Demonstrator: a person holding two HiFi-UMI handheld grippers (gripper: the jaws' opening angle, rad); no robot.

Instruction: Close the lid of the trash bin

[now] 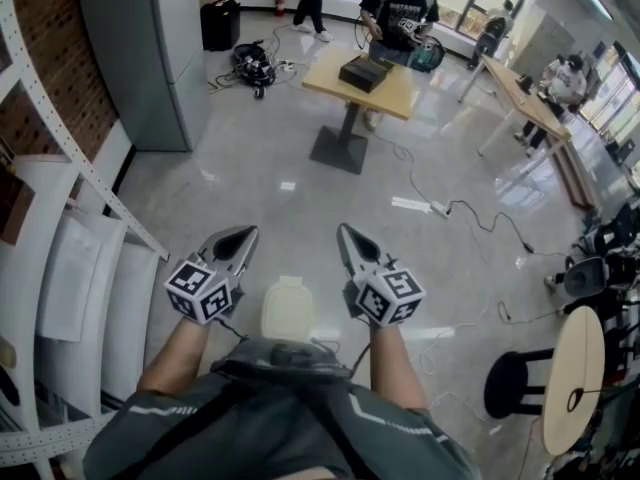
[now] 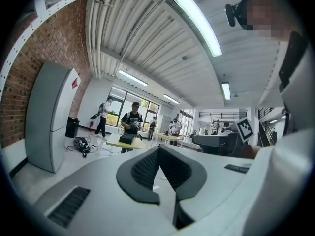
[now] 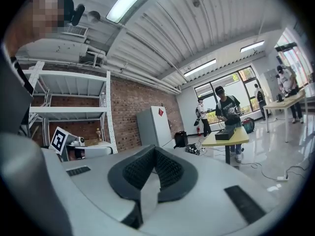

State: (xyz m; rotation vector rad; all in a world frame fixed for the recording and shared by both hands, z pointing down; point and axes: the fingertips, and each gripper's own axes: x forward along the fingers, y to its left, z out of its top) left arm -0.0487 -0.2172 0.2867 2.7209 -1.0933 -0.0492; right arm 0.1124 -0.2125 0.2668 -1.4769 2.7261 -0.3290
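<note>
- Trash bin (image 1: 288, 310) — the pale, round-cornered shape on the floor. It sits between your two tongs and behind their tips, close in against your body. Neither gripper view shows it.
- Its lid: from above you see a smooth cream top with a small tab on the far edge and no dark mouth. I judge that the lid is lying down, but the view is steep and the bin is small in it, so this is not certain.
- Left tongs (image 1: 246, 235): drawn narrow, with the pad tips meeting on nothing. They are held in the air to the bin's left and point away from you.
- Right tongs (image 1: 346, 232): the same — tips pinched together and empty, hovering to the bin's right.
- Step in hand: neither tool touches the bin. That fits tongs poised beside a bin whose lid needs seeing to. It fits equally well tongs held clear of a bin whose lid is already down. The pictures don't settle which.
- Next move: either way, check the line where the lid meets the rim. You would need a steadier, closer look down between the tongs to see whether any gap is left.
- Farther out: ahead of both tips, across the grey floor (image 1: 300, 173), stands a yellow table (image 1: 385, 88) with a person (image 1: 400, 8) at it. White shelving (image 1: 70, 258) is left of the left tongs. A black stool (image 1: 515, 383) stands well right of the right tongs.
</note>
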